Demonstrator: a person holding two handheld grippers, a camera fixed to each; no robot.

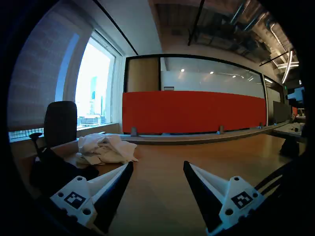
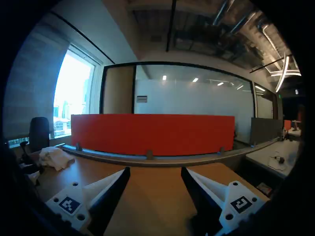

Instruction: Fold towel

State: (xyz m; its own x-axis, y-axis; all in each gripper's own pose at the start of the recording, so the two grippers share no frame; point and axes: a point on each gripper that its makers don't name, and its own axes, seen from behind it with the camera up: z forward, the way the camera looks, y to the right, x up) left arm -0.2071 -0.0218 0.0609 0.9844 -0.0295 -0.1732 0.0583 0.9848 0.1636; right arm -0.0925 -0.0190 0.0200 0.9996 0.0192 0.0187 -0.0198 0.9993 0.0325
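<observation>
The left gripper [image 1: 157, 163] is pointing out across the wooden table [image 1: 169, 185] with its two white fingers spread wide apart, and nothing is sitting between them but bare tabletop. Just past the tip of its left finger, ahead and off to that side, the towel [image 1: 104, 148] is lying in a crumpled white heap on the table, clear of both fingers. A dark, shapeless bundle [image 1: 59, 173] is lying beside the towel toward the table's edge, and I cannot tell what it is. A black office chair [image 1: 60, 122] is standing behind it, in front of a bright window [image 1: 94, 94]. An orange partition [image 1: 193, 111] is running along the far side of the table.

The right gripper [image 2: 154, 169] is facing the same partition, its fingers likewise gaping with only wood between them. In the right gripper view the towel [image 2: 54, 156] is lying well away from it, far to the left and near the table's far corner, with the chair just behind it. Off to the right, past the table's end, a white desk [image 2: 275, 155] is carrying a small tangle of cable.
</observation>
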